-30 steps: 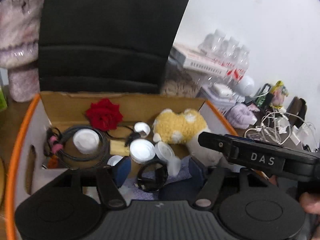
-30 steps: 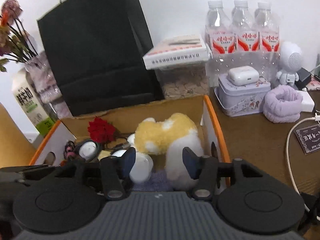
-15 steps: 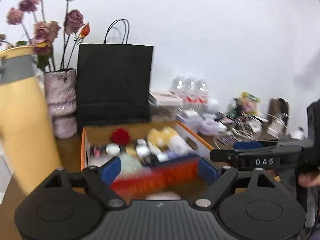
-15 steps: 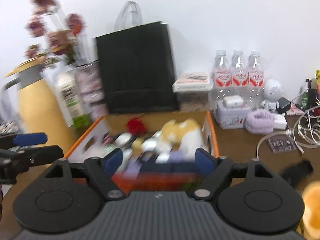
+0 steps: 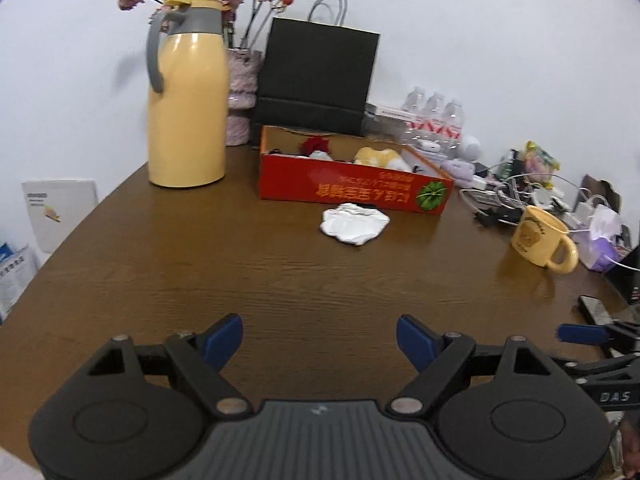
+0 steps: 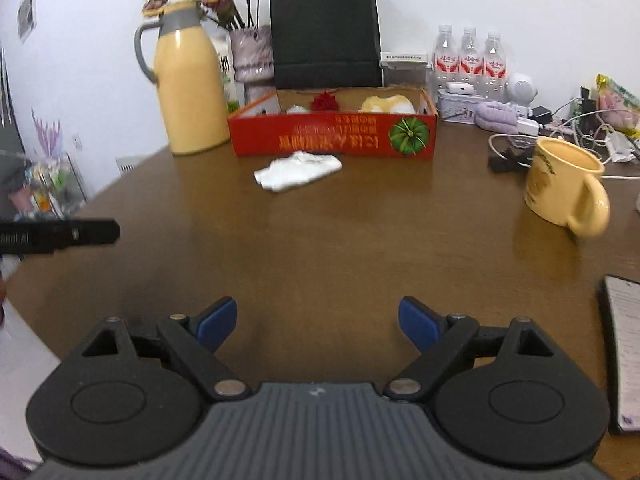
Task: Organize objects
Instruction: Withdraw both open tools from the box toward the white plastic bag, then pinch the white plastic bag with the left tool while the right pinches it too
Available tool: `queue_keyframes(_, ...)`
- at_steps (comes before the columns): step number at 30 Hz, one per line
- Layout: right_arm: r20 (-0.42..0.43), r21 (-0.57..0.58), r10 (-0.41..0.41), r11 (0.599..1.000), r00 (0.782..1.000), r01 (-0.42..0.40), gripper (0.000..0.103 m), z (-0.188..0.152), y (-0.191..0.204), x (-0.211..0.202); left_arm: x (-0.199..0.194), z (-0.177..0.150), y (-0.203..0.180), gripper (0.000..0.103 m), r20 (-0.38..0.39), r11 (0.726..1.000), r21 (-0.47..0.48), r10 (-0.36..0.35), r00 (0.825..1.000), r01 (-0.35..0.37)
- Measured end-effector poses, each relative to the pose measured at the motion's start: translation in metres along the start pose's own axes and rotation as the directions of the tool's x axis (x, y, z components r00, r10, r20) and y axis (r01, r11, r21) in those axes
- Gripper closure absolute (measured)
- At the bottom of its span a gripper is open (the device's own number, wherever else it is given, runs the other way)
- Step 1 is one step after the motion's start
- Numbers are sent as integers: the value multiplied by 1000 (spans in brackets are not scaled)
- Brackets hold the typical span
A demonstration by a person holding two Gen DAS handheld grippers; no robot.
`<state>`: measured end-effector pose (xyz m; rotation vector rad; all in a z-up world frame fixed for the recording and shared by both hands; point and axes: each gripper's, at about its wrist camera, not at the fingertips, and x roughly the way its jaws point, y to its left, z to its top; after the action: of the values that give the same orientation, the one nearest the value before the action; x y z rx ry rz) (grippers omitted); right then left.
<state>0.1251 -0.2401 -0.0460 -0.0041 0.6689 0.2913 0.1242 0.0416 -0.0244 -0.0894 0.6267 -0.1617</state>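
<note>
An orange-red cardboard box (image 5: 356, 192) (image 6: 332, 136) stands far across the brown table, holding a red flower (image 6: 325, 101), a yellow-white plush (image 6: 386, 104) and small white items. A crumpled white wad (image 5: 354, 224) (image 6: 298, 170) lies just in front of it. A yellow mug (image 5: 544, 240) (image 6: 564, 184) stands to the right. My left gripper (image 5: 320, 344) is open over bare wood with nothing between its fingers. My right gripper (image 6: 318, 324) is empty too, its jaws opening. Each view catches a finger of the other gripper at its edge (image 5: 582, 333) (image 6: 80, 233).
A yellow jug (image 5: 186, 112) (image 6: 188, 80), a vase of dried flowers (image 6: 252, 54) and a black paper bag (image 5: 320, 76) (image 6: 326, 32) stand behind the box. Water bottles (image 6: 468, 60), a tin and tangled cables (image 5: 516, 192) crowd the right. A phone (image 6: 624, 356) lies at the right edge.
Both grippers have pulled back from inside the box to the near side of the table, and their jaws stand wider. The whole box and table now show.
</note>
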Motion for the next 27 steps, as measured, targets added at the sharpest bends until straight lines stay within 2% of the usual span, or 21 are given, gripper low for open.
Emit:
queue_keyframes(4, 45, -5, -62, 998, 997, 63, 13, 3, -6, -7, 8, 4, -7, 19, -4, 1000, -4, -9, 1000, 9)
queue_keyframes(7, 57, -15, -46, 999, 997, 47, 13, 7, -10, -1, 20, 8, -11, 21, -1, 999, 21, -38, 999, 38)
queue_keyframes(9, 72, -22, -22, 999, 997, 23, 14, 13, -13, 13, 38, 15, -12, 29, 12, 996, 49, -79, 997, 78)
queue_keyframes(11, 79, -15, -5, 1000, 997, 6, 20, 26, -17, 38, 65, 29, -17, 51, -25, 993, 82, -78, 997, 80)
queue_keyframes(12, 74, -20, 1, 1000, 997, 1, 26, 33, -16, 51, 79, 38, -19, 54, -30, 993, 96, -72, 997, 75)
queue_keyframes(14, 81, -53, 14, 999, 997, -9, 30, 56, -14, 81, 105, 56, -21, 55, -22, 986, 134, -97, 995, 99)
queue_keyframes(16, 116, -102, 37, 994, 993, -25, 30, 83, -13, 111, 132, 74, -23, 55, -39, 982, 146, -113, 993, 118)
queue_keyframes(19, 160, -215, 84, 975, 984, -48, 31, 112, -7, 152, 168, 90, -21, 63, -82, 983, 120, -129, 988, 139)
queue_keyframes(22, 107, -284, 113, 956, 988, -79, 34, 135, -1, 194, 192, 95, -15, 76, -118, 984, 92, -141, 983, 152)
queue_keyframes(26, 7, -306, 137, 943, 991, -128, 39, 150, 1, 240, 215, 93, -4, 80, -155, 986, 58, -146, 977, 157)
queue_keyframes(27, -9, -303, 138, 944, 990, -134, 44, 151, 1, 247, 217, 91, -2, 81, -144, 986, 50, -149, 978, 158)
